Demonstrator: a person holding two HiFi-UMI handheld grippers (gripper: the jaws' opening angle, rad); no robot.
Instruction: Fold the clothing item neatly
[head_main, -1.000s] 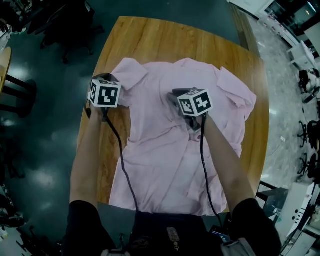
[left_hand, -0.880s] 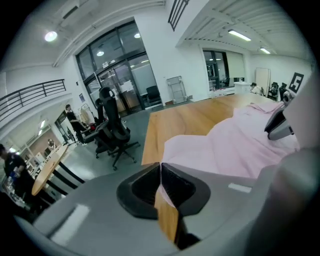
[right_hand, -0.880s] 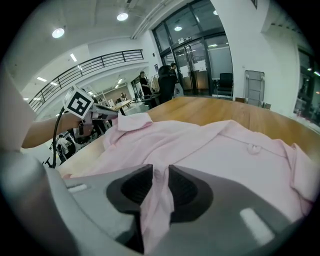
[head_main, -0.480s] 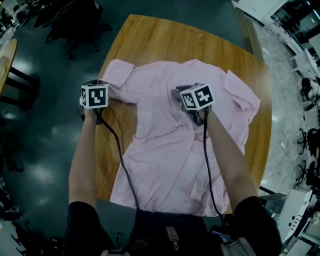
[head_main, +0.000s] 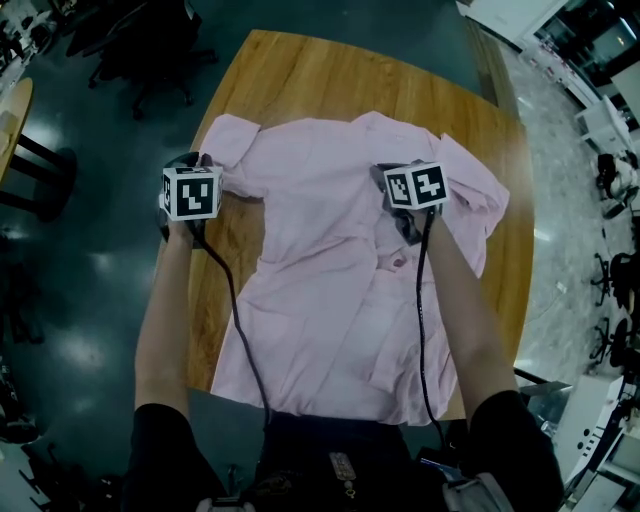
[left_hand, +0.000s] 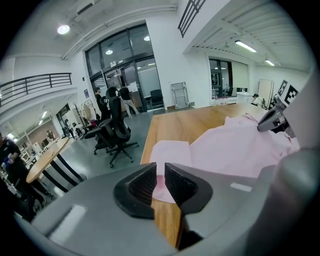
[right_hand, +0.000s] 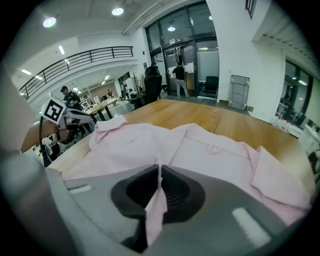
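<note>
The pink shirt (head_main: 330, 300) lies spread on the wooden table (head_main: 330, 70), collar at the far side, hem at the near edge by the person. R gripper (right_hand: 159, 187) has just closed & pinches a thin ridge of front fabric near the button strip. L gripper (left_hand: 160, 181) has its jaws a slit apart, just been opening; the left sleeve (left_hand: 172, 155) shows through the gap but isn't clamped. The cloth looks light, thin & floppy w/ no stiffness, so it'll prob. sag & drag wrinkles if lifted by one pt. Best holds are likely the sleeve hem, shoulder seam or collar edge, grippers well apart & kept low.
</note>
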